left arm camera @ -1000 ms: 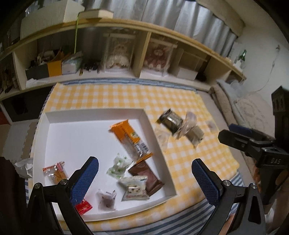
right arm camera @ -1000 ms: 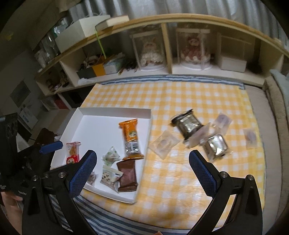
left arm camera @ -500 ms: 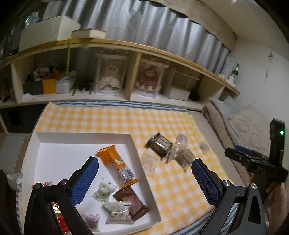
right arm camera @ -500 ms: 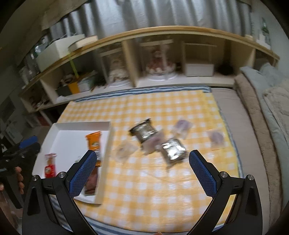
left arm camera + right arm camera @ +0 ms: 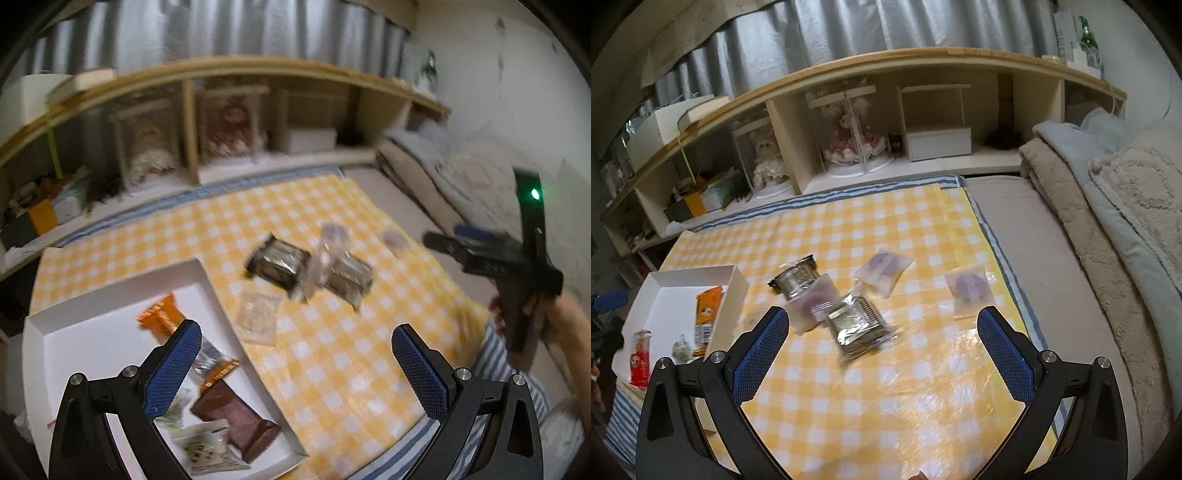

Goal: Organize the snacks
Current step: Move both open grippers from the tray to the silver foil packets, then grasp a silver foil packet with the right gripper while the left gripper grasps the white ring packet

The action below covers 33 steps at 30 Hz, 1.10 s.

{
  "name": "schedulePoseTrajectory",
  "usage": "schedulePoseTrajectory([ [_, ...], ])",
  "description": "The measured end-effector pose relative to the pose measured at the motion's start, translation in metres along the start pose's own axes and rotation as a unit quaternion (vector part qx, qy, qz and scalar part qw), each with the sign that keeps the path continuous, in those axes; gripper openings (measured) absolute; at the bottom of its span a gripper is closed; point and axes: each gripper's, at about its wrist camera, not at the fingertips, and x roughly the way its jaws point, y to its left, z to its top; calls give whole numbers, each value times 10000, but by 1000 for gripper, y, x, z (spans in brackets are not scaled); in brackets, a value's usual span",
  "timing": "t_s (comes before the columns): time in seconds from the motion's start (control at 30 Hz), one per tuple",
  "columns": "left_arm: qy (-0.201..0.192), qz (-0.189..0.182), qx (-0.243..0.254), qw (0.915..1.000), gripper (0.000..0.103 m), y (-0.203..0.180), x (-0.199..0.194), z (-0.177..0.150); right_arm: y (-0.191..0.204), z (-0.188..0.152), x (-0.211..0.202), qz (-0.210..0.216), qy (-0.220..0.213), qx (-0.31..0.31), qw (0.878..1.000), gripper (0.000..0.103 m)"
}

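Both claws are spread wide and hold nothing. From its own camera the left claw hangs above the near edge of the yellow-and-white checked cloth, its left finger over the white tray and its right finger over bare cloth. The right claw hovers over the cloth's near half; in the left view it appears at the far right, gripped by a hand.

Inside the tray lie an orange bar wrapper, a brown packet, a cookie packet at the near edge and, seen from the right camera, a red-and-white packet and a small pale green sweet.

Out on the cloth, well apart from the tray, 2 silver foil packets sit close together: 1 farther back and 1 nearer, with a frosted pouch leaning between them. 2 more frosted pouches with purple contents lie to the right. A clear flat packet rests just beside the tray's right wall.

Behind the cloth a wooden shelf holds 2 dolls in clear cases. Folded blankets sit at the right.
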Motion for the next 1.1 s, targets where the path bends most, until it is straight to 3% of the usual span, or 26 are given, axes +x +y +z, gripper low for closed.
schedulePoseTrajectory([
  [0.17, 488, -530, 293, 9970, 103, -4, 43, 15, 6, -8, 30, -53, 13, -614, 9981, 103],
  [0.23, 663, -570, 470, 9951, 94, 0, 61, 24, 10, -12, 44, -73, 104, -894, 9959, 103],
  [0.33, 1037, -455, 799, 9904, 79, 4, 91, 39, 14, -16, 63, 123, 301, -1094, 9935, 103],
  [0.43, 1622, -299, 1100, 9801, 72, 5, 133, 53, 18, -16, 78, 394, 420, -1121, 9920, 103],
  [0.63, 2336, 240, 1465, 9609, 70, 4, 193, 71, 29, -17, 102, 677, 637, -1280, 9874, 93],
  [0.8, 2741, 650, 1596, 9461, 71, -1, 236, 78, 34, -25, 127, 466, 1064, -1524, 9815, 83],
  [0.93, 2894, 805, 1538, 9413, 71, 0, 252, 75, 32, -33, 138, 479, 1344, -1479, 9786, 67],
  [1.1, 2935, 846, 1019, 9467, 64, 11, 270, 76, 36, -38, 131, 432, 1623, -1527, 9739, 60],
])
